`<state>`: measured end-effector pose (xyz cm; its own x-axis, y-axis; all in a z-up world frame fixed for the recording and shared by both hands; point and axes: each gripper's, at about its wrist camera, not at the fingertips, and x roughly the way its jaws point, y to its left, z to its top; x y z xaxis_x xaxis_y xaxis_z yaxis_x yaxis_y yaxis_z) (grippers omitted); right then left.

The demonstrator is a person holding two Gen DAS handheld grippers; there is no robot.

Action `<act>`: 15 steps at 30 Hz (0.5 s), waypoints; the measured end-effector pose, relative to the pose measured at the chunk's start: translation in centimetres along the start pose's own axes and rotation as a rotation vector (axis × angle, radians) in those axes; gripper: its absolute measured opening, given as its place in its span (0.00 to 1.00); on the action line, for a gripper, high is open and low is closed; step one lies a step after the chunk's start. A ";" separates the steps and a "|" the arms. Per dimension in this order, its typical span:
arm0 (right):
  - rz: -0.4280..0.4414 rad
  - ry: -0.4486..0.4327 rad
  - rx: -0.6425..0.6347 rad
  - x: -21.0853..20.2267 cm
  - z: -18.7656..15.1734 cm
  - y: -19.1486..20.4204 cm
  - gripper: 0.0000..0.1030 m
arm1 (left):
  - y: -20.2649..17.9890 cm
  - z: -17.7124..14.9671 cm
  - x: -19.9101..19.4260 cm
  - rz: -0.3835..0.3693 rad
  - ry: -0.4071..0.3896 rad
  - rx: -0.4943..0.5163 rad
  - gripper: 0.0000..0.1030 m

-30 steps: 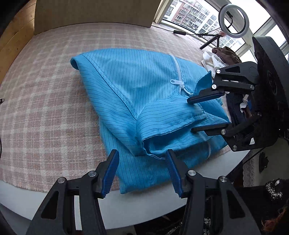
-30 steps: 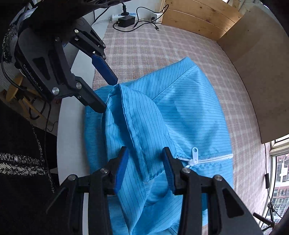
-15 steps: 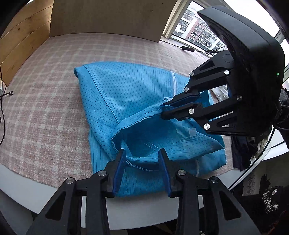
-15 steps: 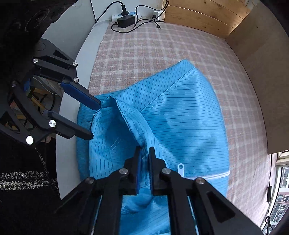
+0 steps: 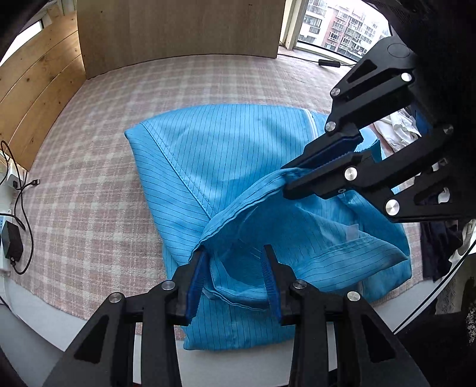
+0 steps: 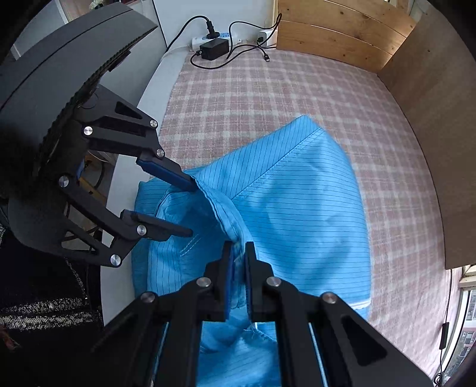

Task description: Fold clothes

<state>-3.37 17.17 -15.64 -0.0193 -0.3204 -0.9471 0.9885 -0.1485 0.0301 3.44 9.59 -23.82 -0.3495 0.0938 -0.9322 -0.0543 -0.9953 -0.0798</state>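
A blue pinstriped garment (image 5: pixel 238 148) lies on the checked tablecloth (image 5: pixel 98 190), its zip toward the far right. My right gripper (image 6: pixel 239 244) is shut on a stitched hem of the garment (image 6: pixel 297 193) and holds it up off the table. That hem runs in a raised line from the right gripper (image 5: pixel 285 182) down to my left gripper (image 5: pixel 234 250). The left gripper's jaws stand partly apart around the lifted cloth. The hem rests against one fingertip (image 6: pixel 190 184), and the pads do not pinch it. The left gripper (image 6: pixel 192 208) sits at the garment's near-edge corner.
The white table edge (image 5: pixel 35 321) runs close below the garment. Upright wooden boards (image 5: pixel 178 26) wall the far side. A power strip with adapter and cables (image 6: pixel 212 44) lies at one corner. Other clothes (image 5: pixel 398 131) are piled beyond the garment.
My right gripper closed on the hem and lifted it. The left gripper's jaws narrowed around the same raised edge. Both grippers shifted across the garment, and the fold now stands up between them.
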 end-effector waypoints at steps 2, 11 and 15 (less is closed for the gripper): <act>0.002 0.007 -0.006 0.7 0.4 0.2 0.07 | 0.2 -0.1 0.9 -0.004 0.018 -0.011 0.10; 0.046 0.034 0.007 2.0 1.2 -0.4 0.07 | 1.1 -1.4 0.7 -0.139 -0.041 -0.050 0.00; 0.066 0.047 0.058 1.8 2.1 -3.5 0.07 | 0.5 -2.6 -1.6 -0.228 -0.068 -0.006 0.00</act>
<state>-7.21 15.14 -16.73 0.0536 -0.2873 -0.9563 0.9771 -0.1826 0.1096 6.42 8.88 -23.29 -0.3913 0.3171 -0.8639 -0.1337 -0.9484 -0.2875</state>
